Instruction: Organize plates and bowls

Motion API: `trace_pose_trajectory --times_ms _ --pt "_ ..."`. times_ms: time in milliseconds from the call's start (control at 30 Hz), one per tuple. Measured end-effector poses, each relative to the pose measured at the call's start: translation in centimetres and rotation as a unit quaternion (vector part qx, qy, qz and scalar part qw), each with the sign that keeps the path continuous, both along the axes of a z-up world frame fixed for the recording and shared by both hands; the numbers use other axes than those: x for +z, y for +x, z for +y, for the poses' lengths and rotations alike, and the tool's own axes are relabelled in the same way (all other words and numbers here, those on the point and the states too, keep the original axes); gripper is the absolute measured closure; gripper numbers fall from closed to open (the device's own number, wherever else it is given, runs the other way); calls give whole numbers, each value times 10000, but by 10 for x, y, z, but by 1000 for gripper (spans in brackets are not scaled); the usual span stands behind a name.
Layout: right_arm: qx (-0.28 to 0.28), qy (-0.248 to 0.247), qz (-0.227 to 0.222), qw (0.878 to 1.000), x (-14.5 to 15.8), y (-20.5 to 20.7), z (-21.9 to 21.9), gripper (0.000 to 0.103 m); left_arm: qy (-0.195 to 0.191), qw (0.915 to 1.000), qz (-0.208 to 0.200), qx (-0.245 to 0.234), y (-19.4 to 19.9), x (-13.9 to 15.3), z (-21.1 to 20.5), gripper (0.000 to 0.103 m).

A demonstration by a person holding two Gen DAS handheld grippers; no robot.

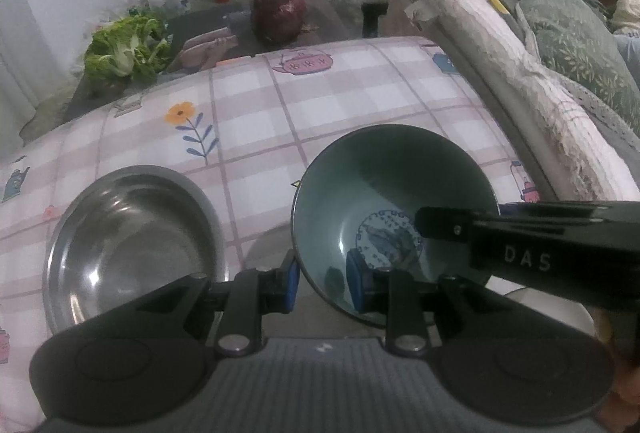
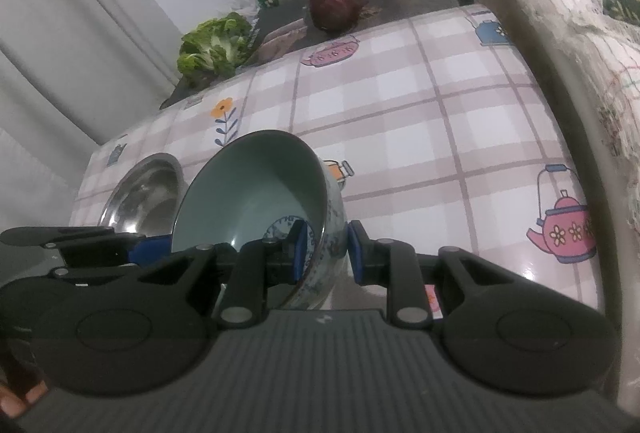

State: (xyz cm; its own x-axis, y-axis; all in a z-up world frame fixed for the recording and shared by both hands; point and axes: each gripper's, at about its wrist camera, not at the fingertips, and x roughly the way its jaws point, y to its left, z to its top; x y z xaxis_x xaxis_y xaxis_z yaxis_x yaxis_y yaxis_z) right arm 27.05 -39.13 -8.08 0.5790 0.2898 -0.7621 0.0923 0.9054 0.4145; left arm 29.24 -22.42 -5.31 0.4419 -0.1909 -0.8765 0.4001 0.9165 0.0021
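Grippers both straddle the rim of the tilted teal bowl [image 1: 384, 201], lifted off the counter [image 1: 360, 93]. Left gripper [image 1: 322, 283] has one pad inside, one outside, jaws clamped on the wall. Right gripper [image 2: 325, 253] grips the opposite rim likewise. Left of both sits the steel bowl [image 1: 128, 233].

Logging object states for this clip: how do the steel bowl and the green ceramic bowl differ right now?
The steel bowl is bare shiny metal; the green ceramic bowl is glazed, with a blue motif at its bottom. The steel bowl sits flat on the tablecloth, untouched; the green bowl is tilted, with the left gripper and right gripper straddling its rim. Both are empty.
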Motion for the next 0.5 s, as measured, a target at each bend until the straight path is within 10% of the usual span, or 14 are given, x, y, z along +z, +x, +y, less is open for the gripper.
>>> trace_pose_trajectory --times_ms 500 --pt "459 -123 -192 9987 30 27 62 81 -176 9982 -234 521 11 30 69 77"
